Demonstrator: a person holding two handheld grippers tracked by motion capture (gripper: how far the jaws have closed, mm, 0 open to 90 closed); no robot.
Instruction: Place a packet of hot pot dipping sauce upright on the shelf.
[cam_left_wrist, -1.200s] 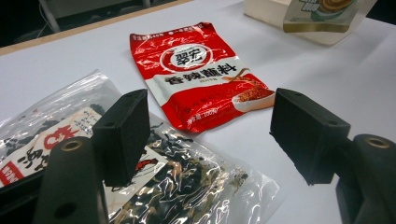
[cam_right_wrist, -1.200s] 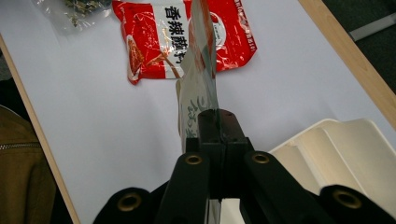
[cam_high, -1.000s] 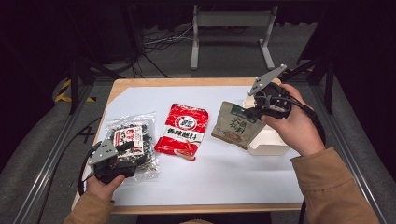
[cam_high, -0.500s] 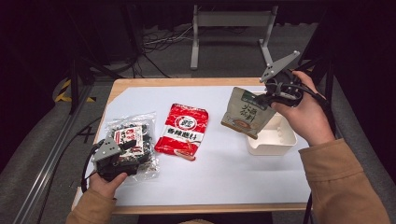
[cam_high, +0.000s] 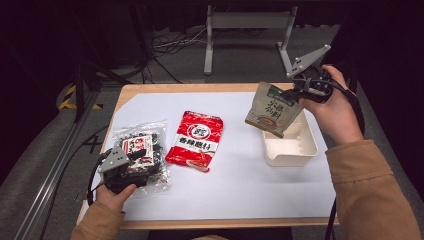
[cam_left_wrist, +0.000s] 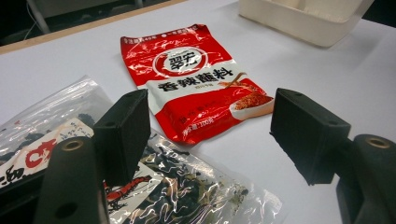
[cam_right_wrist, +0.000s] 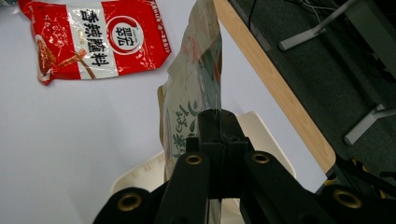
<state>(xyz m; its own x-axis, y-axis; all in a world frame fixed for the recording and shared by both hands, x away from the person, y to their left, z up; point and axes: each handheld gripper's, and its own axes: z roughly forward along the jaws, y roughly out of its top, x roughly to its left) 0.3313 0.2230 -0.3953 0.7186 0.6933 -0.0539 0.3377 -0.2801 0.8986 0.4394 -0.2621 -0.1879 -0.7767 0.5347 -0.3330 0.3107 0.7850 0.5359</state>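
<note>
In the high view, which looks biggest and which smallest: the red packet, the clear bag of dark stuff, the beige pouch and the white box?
1. Clear bag, partly hidden.
2. Red packet, about alike.
3. White box.
4. Beige pouch, lifted nearer the camera, so unsure.

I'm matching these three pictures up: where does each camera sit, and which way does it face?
High view: above the person's side, facing forward and down on the table; forearms, hands, left gripper, right gripper.
Left gripper view: on the left gripper, low across the table, past the clear bag.
Right gripper view: on the right gripper, looking down, beige pouch clamped.
All share the red packet.
</note>
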